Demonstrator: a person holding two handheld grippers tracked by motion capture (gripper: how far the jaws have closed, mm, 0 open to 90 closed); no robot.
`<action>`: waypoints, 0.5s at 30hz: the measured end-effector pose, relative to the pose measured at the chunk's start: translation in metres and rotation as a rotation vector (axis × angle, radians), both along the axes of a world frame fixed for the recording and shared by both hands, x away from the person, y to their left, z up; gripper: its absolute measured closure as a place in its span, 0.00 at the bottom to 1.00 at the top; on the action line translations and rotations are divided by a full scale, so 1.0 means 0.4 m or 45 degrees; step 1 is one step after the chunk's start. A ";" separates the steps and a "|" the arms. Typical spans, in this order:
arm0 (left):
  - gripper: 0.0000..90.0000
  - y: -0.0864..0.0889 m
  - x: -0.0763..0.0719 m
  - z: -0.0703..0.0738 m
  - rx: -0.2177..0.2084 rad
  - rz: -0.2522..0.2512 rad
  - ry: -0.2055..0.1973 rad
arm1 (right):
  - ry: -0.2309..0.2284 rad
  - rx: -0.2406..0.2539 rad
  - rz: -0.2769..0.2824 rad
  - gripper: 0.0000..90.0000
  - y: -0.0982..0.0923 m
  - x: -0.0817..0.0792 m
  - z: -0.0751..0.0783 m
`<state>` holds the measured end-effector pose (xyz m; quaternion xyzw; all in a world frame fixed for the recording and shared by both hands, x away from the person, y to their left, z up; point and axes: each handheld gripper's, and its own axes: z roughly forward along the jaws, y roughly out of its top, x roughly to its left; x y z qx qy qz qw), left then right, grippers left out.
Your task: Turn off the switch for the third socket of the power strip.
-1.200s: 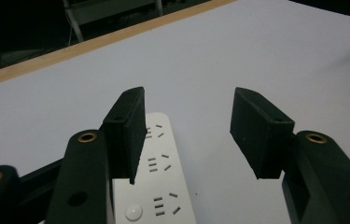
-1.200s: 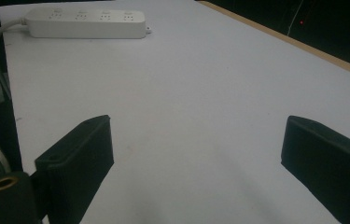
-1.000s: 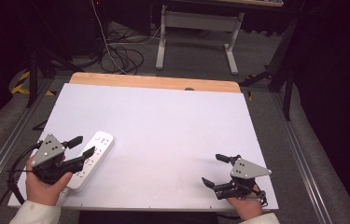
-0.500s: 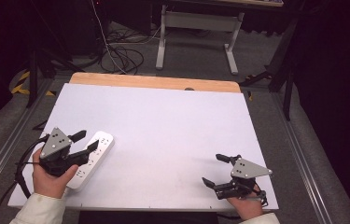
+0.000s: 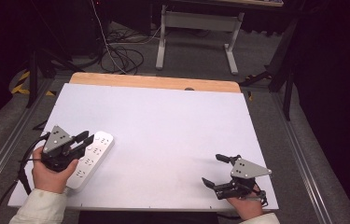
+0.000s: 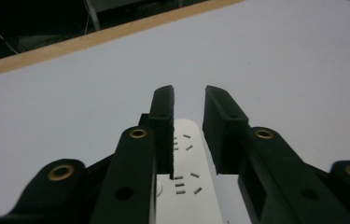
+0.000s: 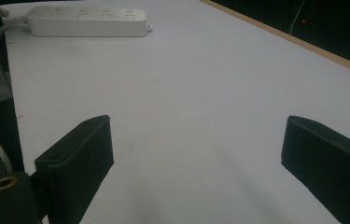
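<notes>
The power strip lies at the near left of the white worktop, a long white bar running on a slant from the near left corner up toward the middle, its sockets facing up. The left gripper is over it right now, pointing along its length, and its jaws have just been closing. In the left gripper view they stand close together with a narrow gap, above the strip, and nothing is clamped between them; whether the tips touch the casing I cannot tell. The person's left hand and pale sleeve come in at the near left corner, covering the near end of the strip.

Over on the near right, the right gripper rests low by the worktop edge, jaws wide apart, nothing between them. From its own camera the strip shows far off across bare white surface, well apart, its white cord curling off at the left end.

Beyond the far wooden edge of the worktop: loose cables on the floor and 1 grey table frame. Nothing sits between either gripper and the strip.
</notes>
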<state>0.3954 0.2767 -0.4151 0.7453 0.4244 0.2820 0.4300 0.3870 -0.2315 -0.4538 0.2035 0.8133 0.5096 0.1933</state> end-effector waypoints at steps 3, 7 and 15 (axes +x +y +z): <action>0.91 0.000 0.011 -0.008 0.015 0.005 0.022 | -0.001 0.000 0.001 0.11 0.000 0.000 0.000; 0.96 0.001 0.022 -0.017 0.050 0.044 0.039 | 0.002 -0.002 0.004 0.11 0.000 0.000 -0.001; 1.00 0.025 0.055 -0.041 0.027 0.095 0.158 | 0.001 -0.008 0.009 0.11 0.000 0.000 -0.001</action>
